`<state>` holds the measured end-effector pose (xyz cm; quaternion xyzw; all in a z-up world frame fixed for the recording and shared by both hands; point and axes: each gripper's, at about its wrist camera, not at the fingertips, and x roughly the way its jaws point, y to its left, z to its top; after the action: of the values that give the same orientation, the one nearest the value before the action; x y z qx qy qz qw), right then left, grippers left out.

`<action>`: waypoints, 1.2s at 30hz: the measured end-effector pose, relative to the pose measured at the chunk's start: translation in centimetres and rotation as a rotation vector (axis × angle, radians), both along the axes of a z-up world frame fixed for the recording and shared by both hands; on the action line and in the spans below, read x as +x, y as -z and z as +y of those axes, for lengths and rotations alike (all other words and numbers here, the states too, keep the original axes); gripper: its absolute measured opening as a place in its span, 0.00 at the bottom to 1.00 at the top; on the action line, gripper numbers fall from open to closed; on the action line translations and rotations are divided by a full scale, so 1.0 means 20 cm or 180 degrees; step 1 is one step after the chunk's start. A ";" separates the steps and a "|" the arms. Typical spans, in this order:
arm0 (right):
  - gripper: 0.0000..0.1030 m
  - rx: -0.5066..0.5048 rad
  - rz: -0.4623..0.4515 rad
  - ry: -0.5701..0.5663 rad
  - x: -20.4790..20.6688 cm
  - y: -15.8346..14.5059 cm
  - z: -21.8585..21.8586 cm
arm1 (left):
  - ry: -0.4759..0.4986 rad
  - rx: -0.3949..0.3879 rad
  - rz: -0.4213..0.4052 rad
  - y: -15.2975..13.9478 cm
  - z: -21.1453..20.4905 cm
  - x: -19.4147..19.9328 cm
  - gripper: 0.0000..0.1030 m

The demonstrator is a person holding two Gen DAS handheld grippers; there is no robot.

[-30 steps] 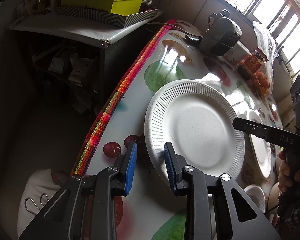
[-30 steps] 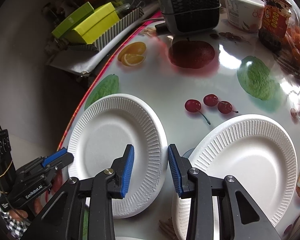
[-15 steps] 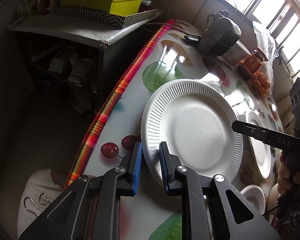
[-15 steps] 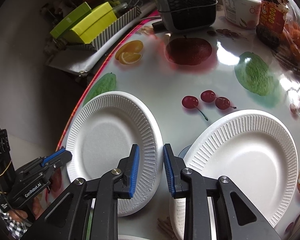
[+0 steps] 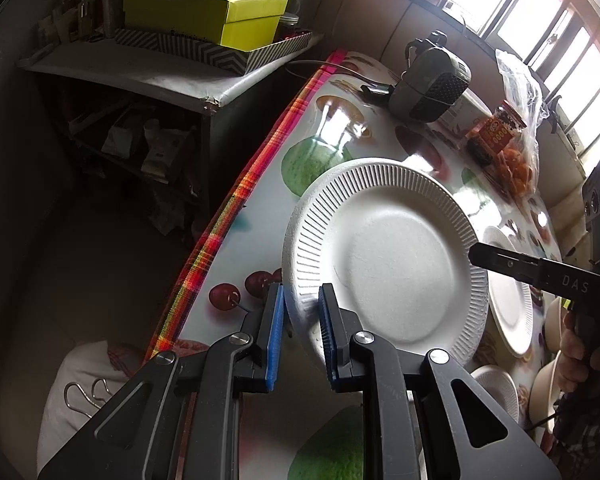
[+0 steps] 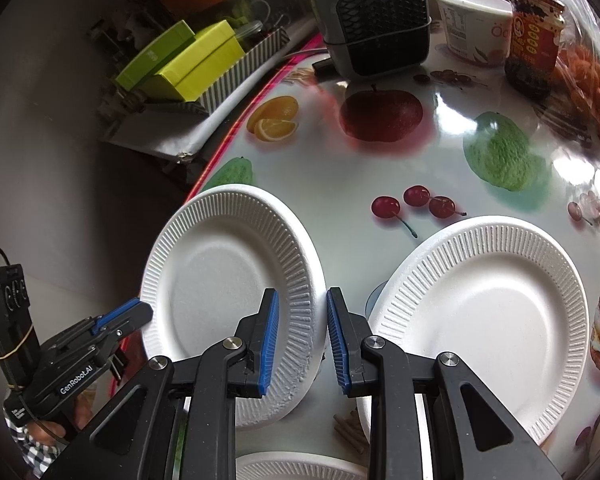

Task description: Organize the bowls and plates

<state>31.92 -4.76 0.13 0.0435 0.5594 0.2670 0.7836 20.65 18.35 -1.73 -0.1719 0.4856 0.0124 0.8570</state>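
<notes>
A white ribbed paper plate (image 5: 396,256) (image 6: 216,292) lies near the left edge of the fruit-print table (image 6: 340,184). My left gripper (image 5: 300,312) is shut on its near-left rim, one blue pad outside the edge and one over the plate; it shows in the right wrist view as the left gripper (image 6: 120,316). My right gripper (image 6: 300,320) is shut on the opposite rim of the same plate, and its black finger (image 5: 500,260) shows in the left wrist view. A second paper plate (image 6: 480,320) (image 5: 508,304) lies just to the right. Small white bowls (image 5: 496,384) sit nearer me.
A grey fan heater (image 6: 376,16), a white tub (image 6: 472,28), a sauce jar (image 6: 534,36) and a bag of oranges (image 5: 520,160) stand at the table's far side. A shelf with green boxes (image 5: 204,12) stands past the striped table edge (image 5: 236,208). A hand (image 5: 576,352) holds the right gripper.
Both grippers' jaws have narrowed from open onto opposite rims of the left plate. Neither hand has shifted much.
</notes>
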 end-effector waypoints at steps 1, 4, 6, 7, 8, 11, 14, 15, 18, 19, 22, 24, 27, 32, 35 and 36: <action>0.23 0.0002 -0.0005 0.0003 -0.01 -0.01 0.00 | 0.0005 0.0004 -0.0008 -0.01 -0.01 -0.01 0.18; 0.23 0.0022 -0.0023 0.0008 -0.04 -0.04 -0.03 | 0.0024 0.0003 -0.0036 -0.03 -0.02 -0.03 0.18; 0.23 0.0049 -0.0035 0.0015 -0.07 -0.06 -0.05 | 0.0037 -0.0007 -0.0059 -0.05 -0.03 -0.04 0.18; 0.23 0.0052 -0.0037 0.0021 -0.08 -0.07 -0.06 | 0.0048 -0.0014 -0.0067 -0.06 -0.03 -0.05 0.18; 0.23 0.0043 -0.0042 0.0025 -0.10 -0.07 -0.07 | 0.0063 -0.0016 -0.0074 -0.06 -0.04 -0.06 0.18; 0.23 0.0022 -0.0062 0.0037 -0.14 -0.10 -0.10 | 0.0109 -0.0003 -0.0094 -0.08 -0.07 -0.08 0.18; 0.23 0.0055 -0.0086 0.0070 -0.18 -0.12 -0.14 | 0.0158 -0.0017 -0.0124 -0.10 -0.10 -0.11 0.18; 0.23 0.0072 -0.0083 0.0084 -0.20 -0.12 -0.16 | 0.0175 -0.0021 -0.0128 -0.10 -0.11 -0.11 0.18; 0.23 0.0080 -0.0095 0.0113 -0.24 -0.14 -0.21 | 0.0235 -0.0023 -0.0145 -0.12 -0.15 -0.14 0.18; 0.23 0.0073 -0.0100 0.0118 -0.26 -0.15 -0.22 | 0.0253 -0.0021 -0.0146 -0.12 -0.16 -0.15 0.18; 0.23 0.0047 -0.0106 0.0156 -0.31 -0.15 -0.26 | 0.0314 -0.0018 -0.0150 -0.12 -0.20 -0.17 0.18; 0.23 0.0051 -0.0104 0.0183 -0.34 -0.16 -0.30 | 0.0352 -0.0033 -0.0146 -0.12 -0.23 -0.19 0.18; 0.23 0.0066 -0.0113 0.0218 -0.39 -0.17 -0.35 | 0.0413 -0.0056 -0.0135 -0.12 -0.26 -0.22 0.18; 0.23 0.0066 -0.0090 0.0276 -0.48 -0.16 -0.43 | 0.0520 -0.0048 -0.0113 -0.11 -0.33 -0.27 0.18; 0.23 0.0059 -0.0082 0.0317 -0.53 -0.15 -0.48 | 0.0584 -0.0035 -0.0082 -0.09 -0.37 -0.30 0.18; 0.23 0.0057 -0.0082 0.0329 -0.55 -0.15 -0.50 | 0.0604 -0.0025 -0.0072 -0.09 -0.39 -0.31 0.18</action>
<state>20.84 -14.74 3.05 0.0759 0.5438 0.2318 0.8030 14.54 10.58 0.06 -0.1286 0.4901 -0.0727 0.8591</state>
